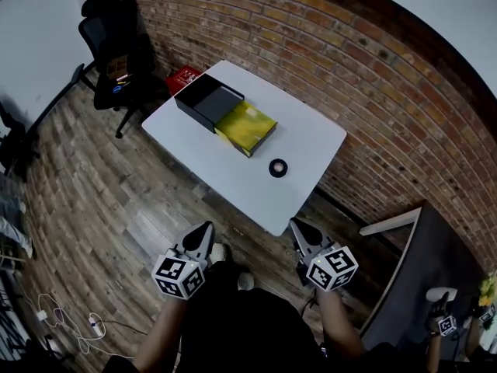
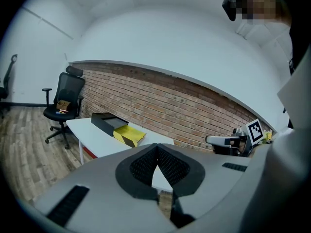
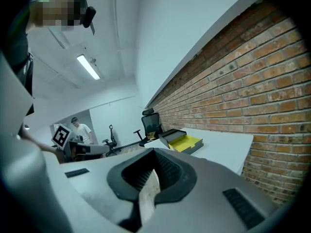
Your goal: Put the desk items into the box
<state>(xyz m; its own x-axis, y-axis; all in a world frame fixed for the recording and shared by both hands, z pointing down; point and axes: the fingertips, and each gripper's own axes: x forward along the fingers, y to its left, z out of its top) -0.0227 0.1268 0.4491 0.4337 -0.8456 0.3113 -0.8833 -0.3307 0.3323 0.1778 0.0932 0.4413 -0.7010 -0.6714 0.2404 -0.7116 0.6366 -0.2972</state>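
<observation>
The white desk fills the middle of the head view, with a black office chair off at 10 o'clock on the wood floor. On the desk's 11 o'clock side sits the open box, one half black, the other yellow inside. Now the hands: both forearms come up from 6 o'clock, close to the body and short of the desk's near corner. The left gripper is at 7 o'clock and the right gripper at 5 o'clock, marker cubes toward the camera, jaws aimed up at the desk. In each gripper view the jaws are pressed tip to tip, with nothing between them. And the smallest piece, a black ring-shaped roll, lies alone on the desk at 4 o'clock from the box, well apart from both grippers.
</observation>
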